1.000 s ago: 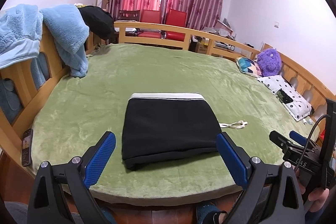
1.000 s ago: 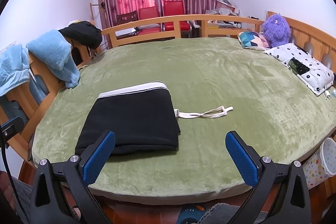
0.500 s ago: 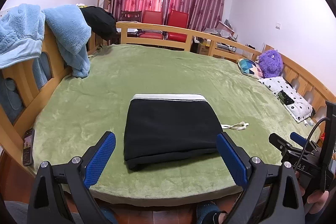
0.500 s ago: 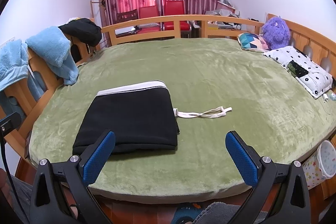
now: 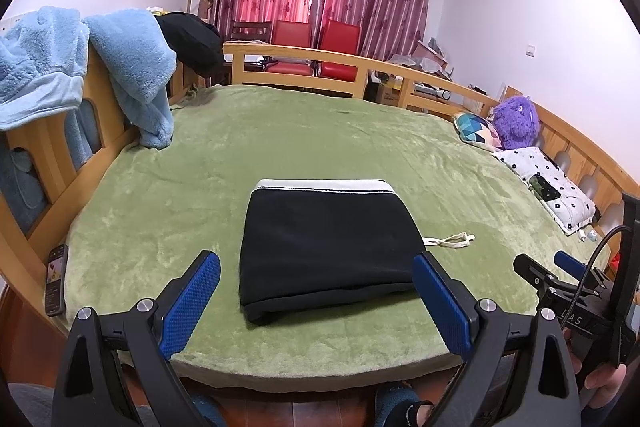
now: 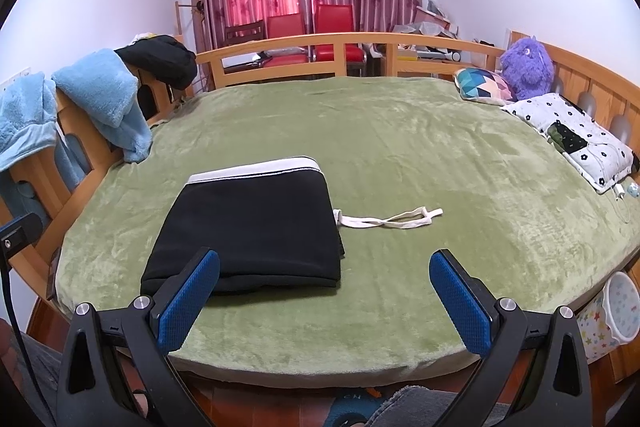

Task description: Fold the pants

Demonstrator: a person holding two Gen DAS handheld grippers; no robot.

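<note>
We're looking at pants [image 5: 328, 247] lying folded on the bed [image 5: 320, 131] just ahead of both grippers, left [image 5: 316, 301] and right [image 6: 324, 301], jaws spread, holding nothing. Looks basically done, only the drawstring [image 6: 388, 221] is trailing out.

One folded pants [image 5: 328, 247] lies on one green blanket [image 5: 304, 147]. There are two red chairs [image 5: 316, 47], two pillows [image 6: 484, 85], one purple plush toy [image 6: 528, 67], and perhaps two blue towels [image 5: 132, 67].

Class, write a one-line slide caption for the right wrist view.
Folded black pants with white drawstring lie on the green plush blanket; open right gripper hovers empty.
</note>
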